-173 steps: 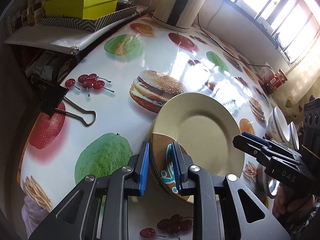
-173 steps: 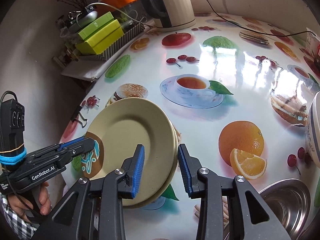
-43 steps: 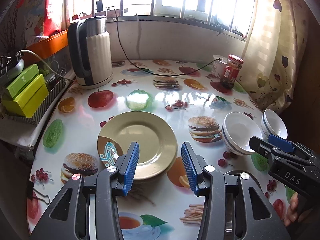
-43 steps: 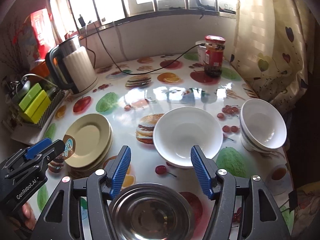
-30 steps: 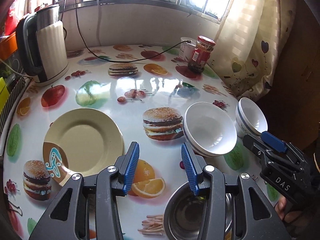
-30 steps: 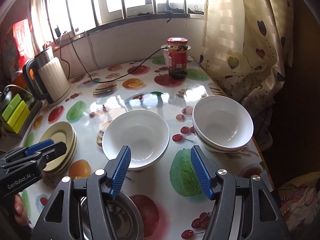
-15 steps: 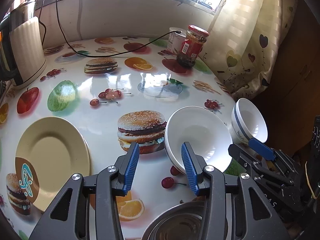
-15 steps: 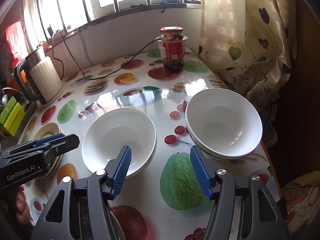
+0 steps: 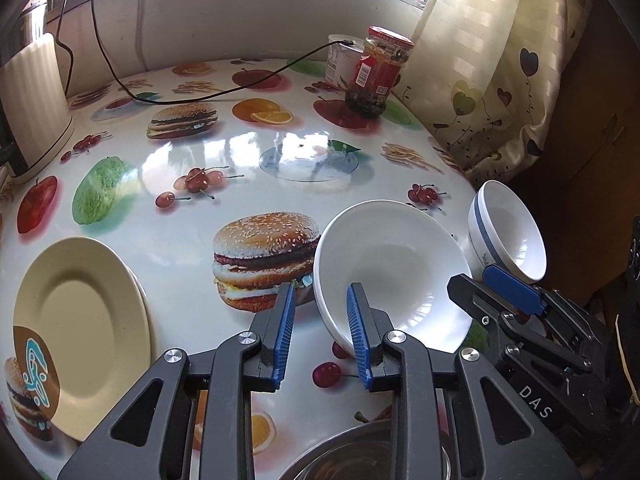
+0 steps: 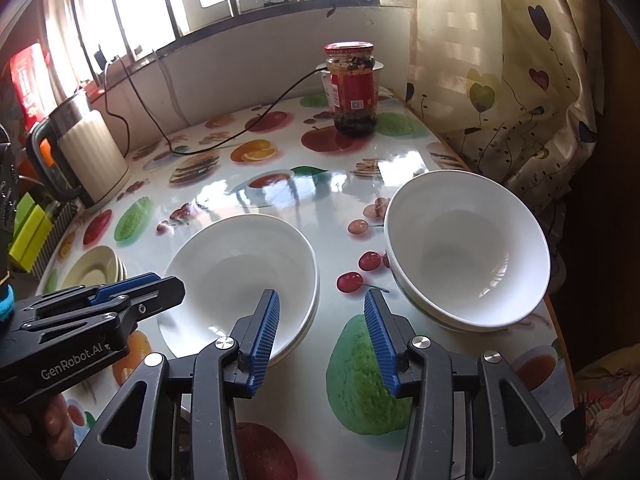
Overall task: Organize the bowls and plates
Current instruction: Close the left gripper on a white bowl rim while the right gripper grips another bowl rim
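Here the bowl-gathering step is judged to be in hand: the cream plates [image 9: 76, 320] are already stacked at the lower left of the left wrist view, while the white bowls are not yet nested together.

The wide white bowl [image 9: 392, 276] sits at centre right of the left wrist view and left of centre in the right wrist view. Its near left rim is straddled by the left gripper [image 9: 320, 332], one blue ribbed pad inside the bowl and one outside. The jaws are closing and stand at a narrow gap; no pad is seen pressing on the rim yet. The right gripper [image 10: 322, 336] is placed over the same bowl's near right rim, with its left pad over the inside of the bowl and its right pad over the printed green fruit. Its jaws are closing at a moderate gap, and nothing is gripped.

The next move is judged to call for both pads to be seated squarely on the thin rim before any lift, since the glazed surface appears smooth and slippery.

The deeper white bowl [image 10: 468, 248], at the right of the right wrist view, appears to rest on a second bowl. The table [image 9: 240, 152] is covered in glossy, reflective printed oilcloth. A steel bowl [image 9: 344, 460] is partly visible at the bottom edge.
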`<state>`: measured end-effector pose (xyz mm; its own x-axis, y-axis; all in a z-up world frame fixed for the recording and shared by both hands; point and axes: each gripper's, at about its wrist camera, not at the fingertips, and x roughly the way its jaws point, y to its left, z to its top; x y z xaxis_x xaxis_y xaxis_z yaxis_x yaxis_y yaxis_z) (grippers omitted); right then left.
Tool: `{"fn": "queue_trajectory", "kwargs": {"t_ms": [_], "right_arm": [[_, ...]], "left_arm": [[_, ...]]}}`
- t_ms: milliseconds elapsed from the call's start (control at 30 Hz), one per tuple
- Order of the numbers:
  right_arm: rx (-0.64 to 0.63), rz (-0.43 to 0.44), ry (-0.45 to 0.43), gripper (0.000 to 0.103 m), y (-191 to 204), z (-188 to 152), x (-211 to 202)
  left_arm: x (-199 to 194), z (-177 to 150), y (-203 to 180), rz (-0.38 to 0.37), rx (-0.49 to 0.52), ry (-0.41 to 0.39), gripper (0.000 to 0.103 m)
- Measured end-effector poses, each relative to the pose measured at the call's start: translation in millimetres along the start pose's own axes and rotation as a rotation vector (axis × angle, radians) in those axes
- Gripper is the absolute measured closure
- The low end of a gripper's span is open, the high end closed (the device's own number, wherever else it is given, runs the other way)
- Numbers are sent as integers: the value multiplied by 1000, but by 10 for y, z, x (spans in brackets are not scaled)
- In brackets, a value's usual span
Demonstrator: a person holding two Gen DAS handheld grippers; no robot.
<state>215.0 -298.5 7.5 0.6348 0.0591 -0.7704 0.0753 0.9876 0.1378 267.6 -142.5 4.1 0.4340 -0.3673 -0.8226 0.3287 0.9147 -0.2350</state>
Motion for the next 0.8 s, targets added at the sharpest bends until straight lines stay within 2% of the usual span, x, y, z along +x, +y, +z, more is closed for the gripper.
{"fn": "queue_trajectory", "kwargs": {"t_ms": [400, 567, 800], "right_arm": [[-5, 20, 15, 79, 14, -17, 69], [-18, 35, 15, 88, 52, -17, 71], [-20, 30, 11, 88, 69, -17, 65]], "left_arm": [[42, 9, -14, 1, 10, 5, 91], [46, 15, -19, 3, 11, 0, 92], [53, 20, -25, 6, 12, -1, 92]]}}
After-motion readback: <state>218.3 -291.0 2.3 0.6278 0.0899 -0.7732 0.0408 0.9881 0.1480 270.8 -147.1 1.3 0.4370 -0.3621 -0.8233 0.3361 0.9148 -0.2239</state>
